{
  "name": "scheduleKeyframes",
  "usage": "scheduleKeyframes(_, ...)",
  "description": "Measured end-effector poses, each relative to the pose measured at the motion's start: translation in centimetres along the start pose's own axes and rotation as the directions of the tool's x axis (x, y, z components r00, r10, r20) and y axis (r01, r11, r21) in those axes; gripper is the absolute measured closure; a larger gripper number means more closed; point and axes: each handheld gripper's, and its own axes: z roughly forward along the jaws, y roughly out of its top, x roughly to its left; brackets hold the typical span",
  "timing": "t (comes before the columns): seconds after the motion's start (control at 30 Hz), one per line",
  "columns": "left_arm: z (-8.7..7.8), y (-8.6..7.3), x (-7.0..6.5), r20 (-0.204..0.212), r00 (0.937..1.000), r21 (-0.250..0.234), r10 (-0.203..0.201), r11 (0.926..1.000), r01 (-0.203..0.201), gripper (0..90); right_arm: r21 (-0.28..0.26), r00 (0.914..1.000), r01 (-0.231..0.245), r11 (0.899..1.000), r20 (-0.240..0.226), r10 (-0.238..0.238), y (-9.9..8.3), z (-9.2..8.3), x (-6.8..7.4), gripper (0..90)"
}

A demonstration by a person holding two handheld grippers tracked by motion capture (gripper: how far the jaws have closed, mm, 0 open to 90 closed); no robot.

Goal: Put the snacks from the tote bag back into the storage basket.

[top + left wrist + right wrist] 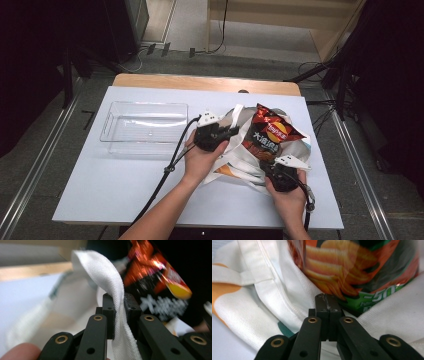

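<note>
Two tools clamped: left tool (pixel 117 306) pinches tote strap (pixel 110 275), right tool (pixel 327 302) grips tote rim (pixel 287 302); chip bag (pixel 267 132) upright between, at 12 o'clock.

A white table (pixel 125 190) carries a clear tray (pixel 144 125); just right of the tray lies a tote bag (pixel 295 147).

A lab-style recording space. A white-topped table (pixel 125 195) stands on grey floor between metal rails (pixel 35 170), with dark curtains (pixel 30 60) either side and cables (pixel 220 30) beyond.
</note>
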Motion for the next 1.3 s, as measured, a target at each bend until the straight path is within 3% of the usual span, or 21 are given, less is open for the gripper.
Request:
scheduleKeyframes(0.1, 1.2, 1.5, 1.1, -0.115, 0.9932, -0.037, 0.022, 0.999, -0.026, 81.9, 0.028, 0.9999, 0.016, 0.999, -0.006, -0.016, 0.0, 0.1, 0.0, 90.0)
scheduleKeyframes(0.2, 3.1, 2.0, 2.6, -0.204, 0.9787, 0.0, 0.02, 0.9998, -0.021, 77.8, 0.04, 0.9994, 0.026, 0.999, -0.024, -0.025, 0.0, 0.1, -0.2, 90.0)
scheduleKeyframes(0.23, 3.7, 1.9, 3.1, -0.229, 0.9733, 0.026, 0.02, 0.9996, -0.014, 68.7, 0.042, 0.999, 0.03, 0.999, -0.036, -0.028, -0.1, 0.0, -0.3, 90.0)
scheduleKeyframes(0.27, 4.1, 1.7, 3.4, -0.241, 0.9702, 0.044, 0.024, 0.9989, -0.014, 68.7, 0.042, 0.999, 0.03, 0.999, -0.036, -0.028, -0.1, 0.0, -0.3, 90.0)
scheduleKeyframes(0.3, 4.9, 1.2, 4.0, -0.249, 0.9682, 0.095, 0.019, 0.9955, 0.005, 52.7, 0.039, 0.9986, 0.037, 0.999, -0.038, -0.036, -0.1, 0.0, -0.3, 90.0)
scheduleKeyframes(0.37, 5.0, 0.9, 4.2, -0.236, 0.9714, 0.121, 0.024, 0.9926, 0.005, 39.7, 0.021, 0.9991, 0.024, 1.0, -0.037, -0.023, -0.2, -0.3, -0.4, 90.0)
scheduleKeyframes(0.43, 4.4, 0.3, 3.6, -0.235, 0.9695, 0.145, 0.069, 0.9888, -0.036, 28.2, -0.04, 0.9987, 0.032, 0.999, -0.037, -0.033, -0.4, -1.1, -0.2, 87.4)
scheduleKeyframes(0.47, 4.4, 0.3, 3.6, -0.235, 0.9695, 0.145, 0.069, 0.9888, -0.036, 25.2, -0.04, 0.9987, 0.032, 0.999, -0.037, -0.033, -0.4, -1.1, -0.2, 87.4)
scheduleKeyframes(0.53, 3.5, 0.1, 3.1, -0.218, 0.9727, 0.131, 0.08, 0.99, -0.052, 23.8, -0.116, 0.9976, 0.06, 0.991, -0.026, -0.064, -0.3, -2.5, 0.1, 80.2)
scheduleKeyframes(0.6, 2.5, -0.2, 2.5, -0.197, 0.9765, 0.118, 0.086, 0.991, -0.064, 22.8, -0.195, 0.998, 0.063, 0.979, 0.008, -0.063, 0.1, -4.0, 0.1, 73.1)
scheduleKeyframes(0.63, 1.9, -0.5, 2.0, -0.189, 0.9765, 0.126, 0.103, 0.9889, -0.079, 22.8, -0.268, 0.9986, 0.045, 0.962, 0.039, -0.036, 0.6, -5.0, -0.1, 61.0)
scheduleKeyframes(0.67, 1.9, -0.5, 2.0, -0.189, 0.9765, 0.126, 0.103, 0.9889, -0.079, 23.0, -0.268, 0.9986, 0.045, 0.962, 0.039, -0.036, 0.6, -5.0, -0.1, 61.0)
scheduleKeyframes(0.7, 1.6, -0.7, 1.7, -0.186, 0.9758, 0.132, 0.114, 0.9872, -0.09, 23.7, -0.33, 0.9991, 0.02, 0.944, 0.041, -0.007, 1.2, -5.5, -0.3, 50.3)
scheduleKeyframes(0.87, -0.3, -1.9, 0.5, -0.161, 0.9758, 0.133, 0.149, 0.9828, -0.128, 22.9, -0.358, 0.9981, -0.042, 0.933, 0.027, 0.056, 2.9, -5.1, -0.7, 42.9)
scheduleKeyframes(0.93, -0.9, -2.5, 0.2, -0.15, 0.975, 0.148, 0.164, 0.9788, -0.142, 21.5, -0.35, 0.9978, -0.044, 0.936, 0.031, 0.059, 3.8, -4.6, -0.4, 39.4)
scheduleKeyframes(0.97, -1.3, -3.0, 0.1, -0.142, 0.9763, 0.161, 0.163, 0.977, -0.14, 17.0, -0.322, 0.9957, -0.057, 0.945, 0.052, 0.077, 4.6, -3.9, -0.2, 38.8)
scheduleKeyframes(1.07, -1.7, -3.3, 0.0, -0.155, 0.9747, 0.162, 0.161, 0.9774, -0.136, 12.9, -0.299, 0.9913, -0.082, 0.951, 0.075, 0.109, 4.9, -3.0, 0.0, 39.7)
scheduleKeyframes(1.1, -2.3, -3.5, 0.2, -0.147, 0.9769, 0.151, 0.155, 0.9796, -0.133, 12.7, -0.26, 0.9871, -0.088, 0.962, 0.107, 0.119, 4.9, -2.2, 0.3, 49.7)
scheduleKeyframes(1.13, -2.3, -3.5, 0.2, -0.147, 0.9769, 0.151, 0.155, 0.9796, -0.133, 11.9, -0.26, 0.9871, -0.088, 0.962, 0.107, 0.119, 4.9, -2.2, 0.3, 49.7)
scheduleKeyframes(1.23, -3.1, -3.7, 0.3, -0.147, 0.9783, 0.154, 0.146, 0.9804, -0.123, 10.5, -0.265, 0.9761, -0.088, 0.96, 0.169, 0.136, 4.5, -1.9, 0.5, 84.7)
scheduleKeyframes(1.3, -4.0, -3.9, 0.3, -0.164, 0.9719, 0.157, 0.169, 0.9772, -0.143, 10.6, -0.266, 0.9773, -0.098, 0.959, 0.156, 0.144, 4.5, -2.2, 0.3, 90.0)
